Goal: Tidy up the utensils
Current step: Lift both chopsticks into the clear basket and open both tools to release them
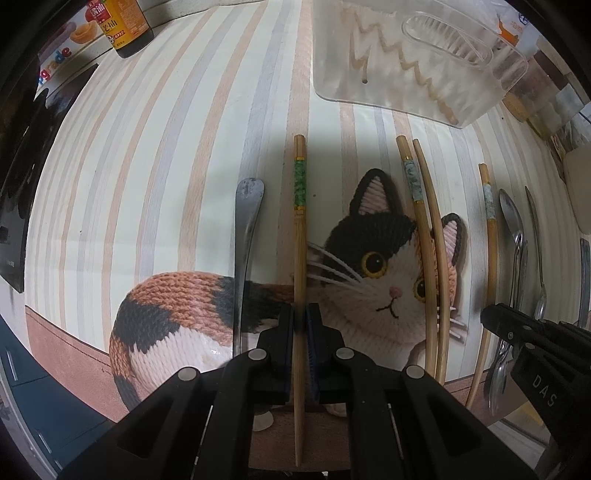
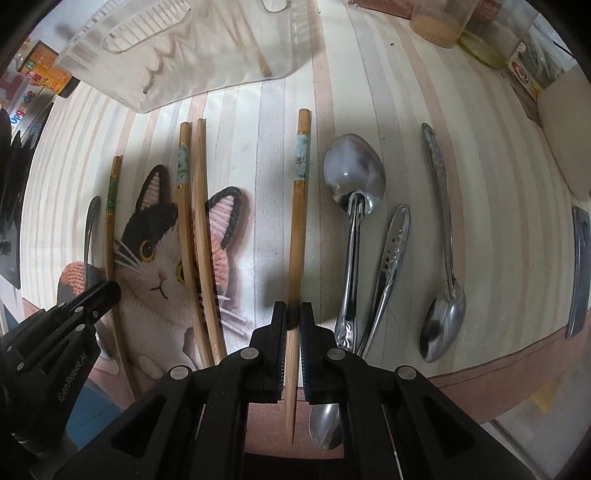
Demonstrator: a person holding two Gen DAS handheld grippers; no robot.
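- The left gripper (image 1: 300, 317) is pointing down at the table, its two black fingers (image 1: 282, 332) clamping a bamboo chopstick with a green patterned band (image 1: 300, 236); the stick is running straight up between the pads and its thin end is reaching back past them.
- The right gripper (image 2: 292, 317) is likewise pointing down, its fingers (image 2: 277, 332) pinching a bamboo chopstick with a pale blue-green band (image 2: 298, 229); the pads are sitting tight on the shaft with only the stick between them, and the pointed tip is sticking out behind.
- Both held chopsticks are light brown and slender, each with a gold-edged decorated band near the thick end.
- A dark metal spoon handle (image 1: 243, 251) is lying just beside the green-banded stick, on the side away from the other gripper.
- Two more chopsticks (image 2: 197, 236), one banded and one plain, are lying side by side between the two grippers, across a knitted-cat picture (image 1: 373, 280) on the striped tablecloth (image 1: 166, 147).
- Steel spoons (image 2: 354, 192) are lying beyond the right gripper: a large one, two patterned handles and a smaller one with its bowl towards the table edge.
- A clear plastic tray (image 1: 406, 66) is sitting at the far side of the table, beyond the chopsticks' thick ends.
- A dark sauce bottle (image 1: 125, 26) is standing at the far corner.
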